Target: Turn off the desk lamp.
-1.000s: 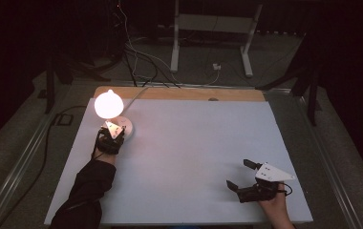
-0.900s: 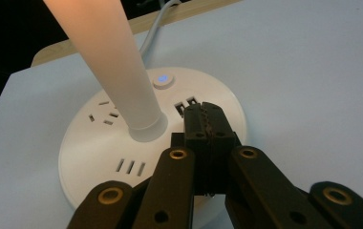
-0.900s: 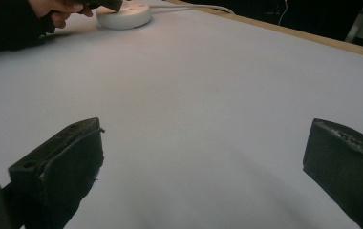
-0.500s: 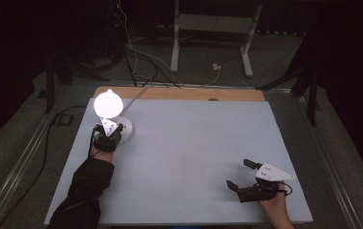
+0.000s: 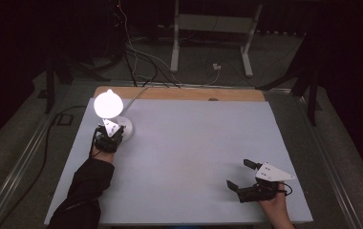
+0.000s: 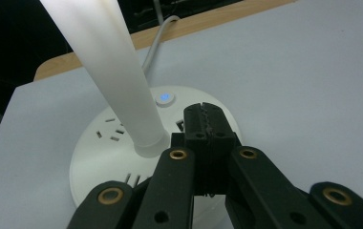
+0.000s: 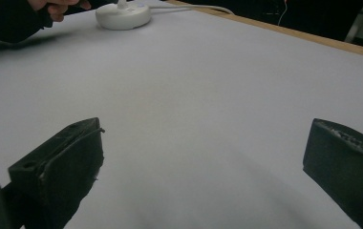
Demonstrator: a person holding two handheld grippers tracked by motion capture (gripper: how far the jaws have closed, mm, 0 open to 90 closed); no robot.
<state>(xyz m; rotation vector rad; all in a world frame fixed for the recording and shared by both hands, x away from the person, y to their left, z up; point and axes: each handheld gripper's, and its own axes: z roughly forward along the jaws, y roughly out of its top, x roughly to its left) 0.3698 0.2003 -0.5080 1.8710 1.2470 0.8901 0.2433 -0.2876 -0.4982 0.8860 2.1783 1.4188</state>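
Observation:
A white desk lamp [image 5: 108, 104] glows at the table's far left, its round base [image 6: 103, 157] bearing a small lit blue button [image 6: 165, 98] and socket slots. My left gripper [image 6: 205, 117] is shut with nothing in it, its tips over the base just short of the button, beside the lamp's white stem [image 6: 108, 71]. In the high view my left gripper [image 5: 109, 134] sits at the base. My right gripper [image 5: 240, 175] rests open near the front right edge. Its jaws stand wide apart over bare white tabletop, and the lamp base [image 7: 123, 15] shows far off.
The white tabletop [image 5: 194, 143] has a wooden strip [image 5: 179, 93] along its far edge. The lamp's cord [image 5: 134, 95] runs off the back. Cables and a metal stand [image 5: 213, 38] sit on the floor beyond. A dark sleeve [image 5: 86, 186] lies along the left side.
My left gripper has shifted slightly on the lamp base, drawing a little closer to the stem. The right gripper has stayed put.

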